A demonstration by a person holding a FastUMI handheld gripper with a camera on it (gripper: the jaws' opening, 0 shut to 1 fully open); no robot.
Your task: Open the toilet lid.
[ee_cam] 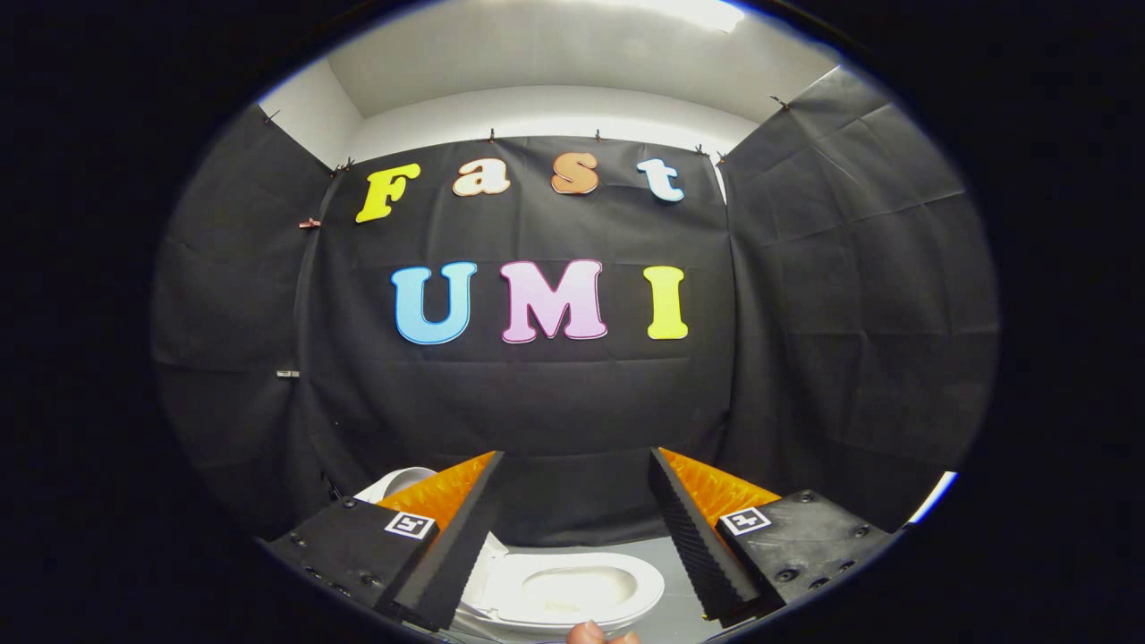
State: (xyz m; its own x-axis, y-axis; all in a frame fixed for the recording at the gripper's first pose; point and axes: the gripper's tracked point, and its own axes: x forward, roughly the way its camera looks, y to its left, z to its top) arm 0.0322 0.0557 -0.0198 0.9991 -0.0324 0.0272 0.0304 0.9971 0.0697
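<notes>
While the hand-held gripper (572, 537) hung wide open and empty above the toilet (572, 590), its lid (398, 483) already seemed raised, so any further approach wanted care.

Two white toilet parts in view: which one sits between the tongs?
The oval seat ring, low between the open tongs. The other white part pokes up behind the left finger, outside the gap.
</notes>
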